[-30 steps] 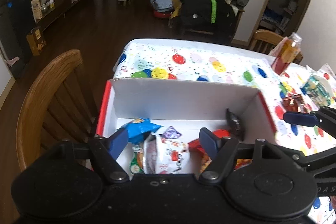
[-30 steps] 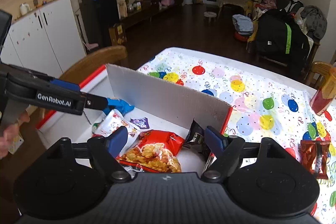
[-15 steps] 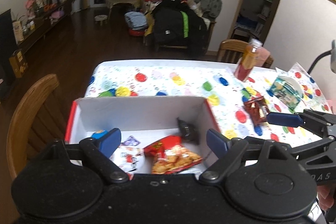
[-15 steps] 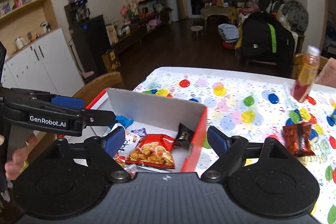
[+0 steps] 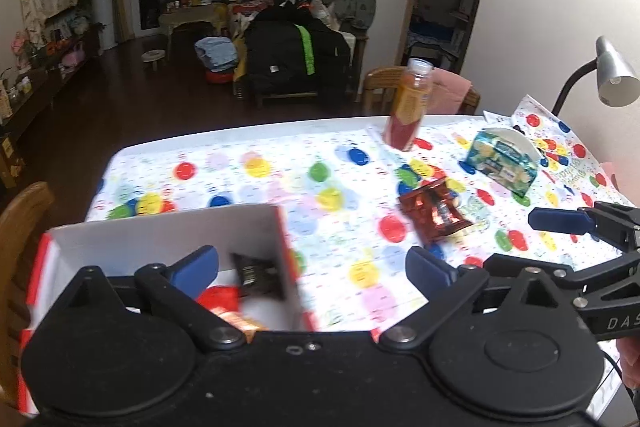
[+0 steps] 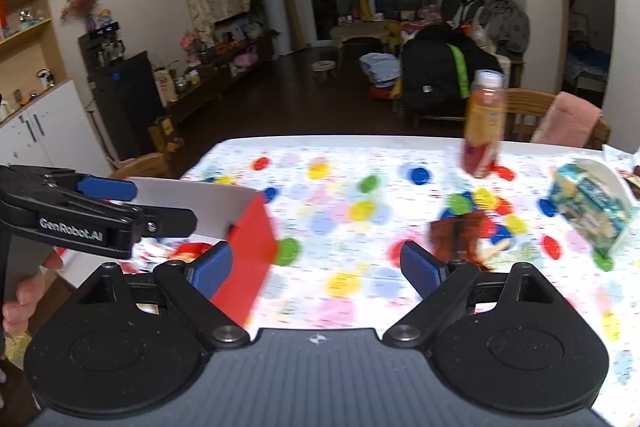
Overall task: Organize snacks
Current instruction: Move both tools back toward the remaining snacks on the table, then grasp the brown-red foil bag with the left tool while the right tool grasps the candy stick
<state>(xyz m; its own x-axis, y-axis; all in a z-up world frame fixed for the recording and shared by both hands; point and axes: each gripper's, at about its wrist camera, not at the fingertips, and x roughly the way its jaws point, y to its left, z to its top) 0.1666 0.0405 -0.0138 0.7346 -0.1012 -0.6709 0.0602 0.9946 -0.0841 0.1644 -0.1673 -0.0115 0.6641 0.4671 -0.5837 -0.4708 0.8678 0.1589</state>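
Observation:
A red-and-white cardboard box (image 5: 160, 231) sits at the table's near left, with a black packet (image 5: 256, 273) and a red chip bag (image 5: 218, 301) inside. A shiny red-brown snack packet (image 5: 434, 213) lies on the balloon-print tablecloth to the right of the box; it shows blurred in the right wrist view (image 6: 460, 235). My left gripper (image 5: 312, 269) is open and empty, straddling the box's right wall. My right gripper (image 6: 316, 269) is open and empty, low over the cloth beside the box's red corner (image 6: 248, 247).
An orange juice bottle (image 5: 408, 107) stands at the far side of the table. A teal snack box (image 5: 502, 163) lies at the right. A desk lamp (image 5: 612, 75) rises at the far right. Wooden chairs (image 5: 20, 223) stand at the left and behind the table.
Both grippers have swung to the right, away from the box's inside, toward the open tablecloth and the red-brown packet. Both stay open.

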